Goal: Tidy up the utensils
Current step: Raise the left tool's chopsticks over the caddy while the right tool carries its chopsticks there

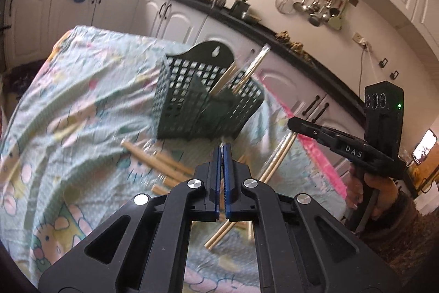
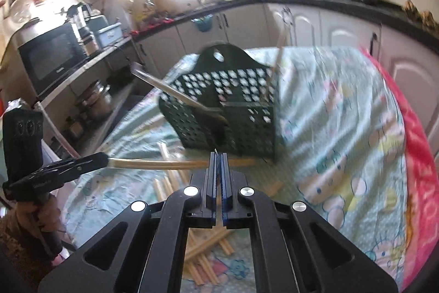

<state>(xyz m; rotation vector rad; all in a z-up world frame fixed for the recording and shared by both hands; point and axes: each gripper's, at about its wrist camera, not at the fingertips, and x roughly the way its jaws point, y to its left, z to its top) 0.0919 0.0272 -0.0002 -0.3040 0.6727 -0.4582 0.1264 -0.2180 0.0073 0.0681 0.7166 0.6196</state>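
I read this as mid-sort. Basket (image 1: 203, 98) mid-frame on cloth (image 1: 82, 100), some sticks (image 1: 247, 70) already upright inside. Loose sticks (image 1: 164, 169) below it. Left claw (image 2: 101, 159) clamped on stick pair (image 2: 164, 164), held level. Right claw (image 2: 218, 155) pinched together; holds a stick pair (image 1: 277, 158).

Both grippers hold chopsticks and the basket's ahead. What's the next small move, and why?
Probably lift the right gripper toward the green basket and tip its held chopsticks upright over the compartment where standing chopsticks already lean. The gripper looks shut on them, and they slant down below the basket's rim.
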